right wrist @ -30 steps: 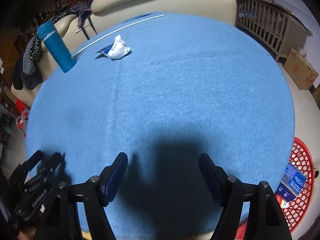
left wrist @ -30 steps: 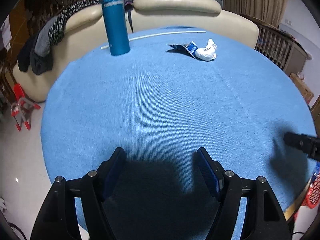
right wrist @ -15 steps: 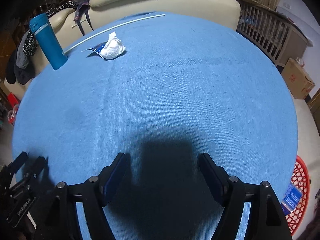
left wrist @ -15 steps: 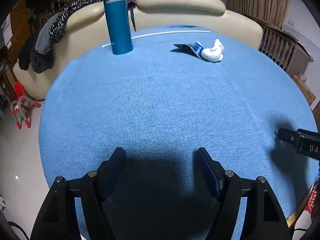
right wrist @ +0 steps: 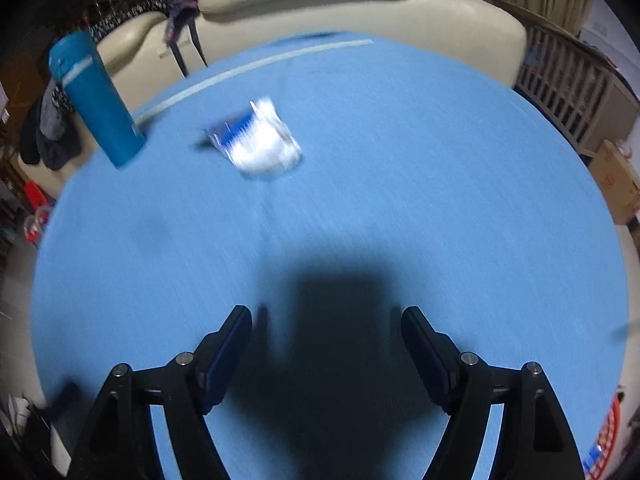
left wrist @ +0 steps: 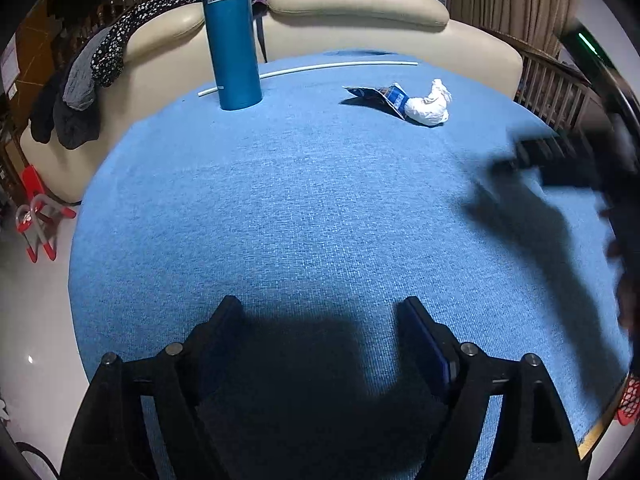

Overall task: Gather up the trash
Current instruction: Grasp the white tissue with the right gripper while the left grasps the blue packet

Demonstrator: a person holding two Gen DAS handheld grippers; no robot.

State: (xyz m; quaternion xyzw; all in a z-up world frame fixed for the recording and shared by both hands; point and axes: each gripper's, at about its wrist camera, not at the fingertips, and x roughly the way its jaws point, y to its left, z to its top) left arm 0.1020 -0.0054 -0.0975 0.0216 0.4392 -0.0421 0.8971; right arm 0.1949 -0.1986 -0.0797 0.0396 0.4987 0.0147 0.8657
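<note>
Trash sits toward the upper right of my left view: a white wad (left wrist: 428, 105) touching a blue wrapper (left wrist: 384, 96), both lying on the blue table (left wrist: 280, 208). In my right view the same wad (right wrist: 266, 152) and wrapper (right wrist: 230, 132) show blurred, just left of centre in the upper half of the frame.

My left gripper (left wrist: 320, 320) is at the bottom of its frame, fingers spread wide with nothing between them, well short of the trash. My right gripper (right wrist: 326, 328) is likewise spread and empty at the bottom of its frame; in the left view it shows as a dark blurred shape at the right edge (left wrist: 560, 160), over the table and near the wad.

A teal bottle (left wrist: 232, 36) stands upright at the upper left, well apart from the trash, with a thin white rod (left wrist: 340, 66) lying behind it along the far table edge. A cream sofa (left wrist: 356, 0) fills the top of the frame, dark clothes (left wrist: 80, 92) draped over its left end. A red basket (right wrist: 604, 444) peeks in at the lower right of the right view.
</note>
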